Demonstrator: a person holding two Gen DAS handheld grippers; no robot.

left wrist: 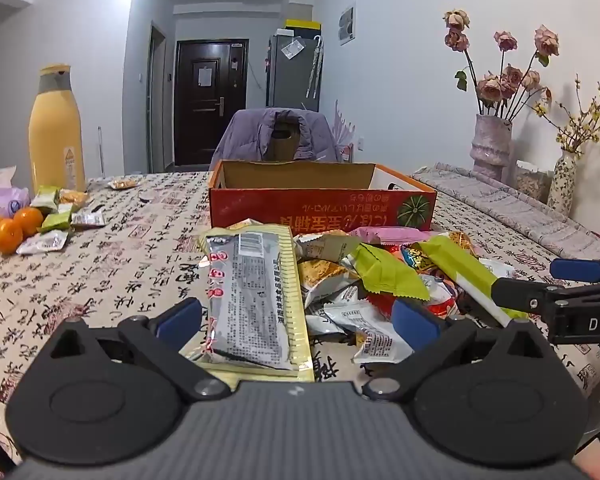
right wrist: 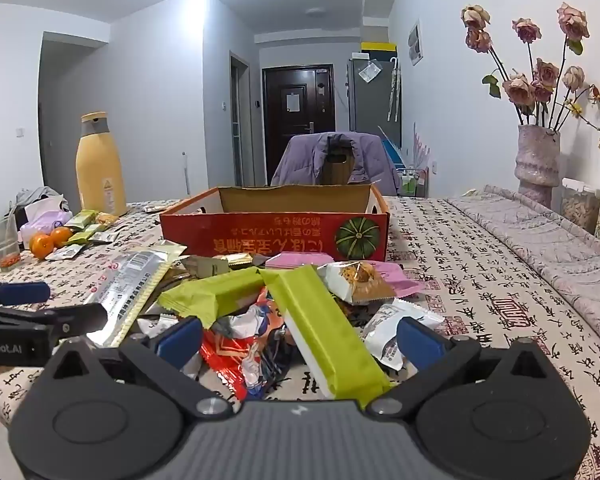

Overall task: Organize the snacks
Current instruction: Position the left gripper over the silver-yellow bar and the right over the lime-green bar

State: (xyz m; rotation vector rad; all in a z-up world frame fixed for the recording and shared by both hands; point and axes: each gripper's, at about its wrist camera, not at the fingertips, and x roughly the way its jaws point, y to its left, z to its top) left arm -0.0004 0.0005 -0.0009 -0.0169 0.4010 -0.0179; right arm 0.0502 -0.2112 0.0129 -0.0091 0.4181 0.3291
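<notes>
- Snacks lie heaped on the patterned desk (left wrist: pixel 112 264), just near of the open red cardboard box (left wrist: pixel 320 208).
- My left claw (left wrist: pixel 298 316) is spread wide around the near end of a long silver-and-yellow packet (left wrist: pixel 252 296); whether the pads touch it I cannot tell.
- My right claw (right wrist: pixel 300 338) is spread too, straddling a long green bar (right wrist: pixel 324 328) atop the pile.
- Far left: a yellow bottle (left wrist: pixel 56 136), oranges (left wrist: pixel 8 232) and a few small packets (left wrist: pixel 60 216).
- Far right: a vase of dried roses (right wrist: pixel 538 160).
</notes>
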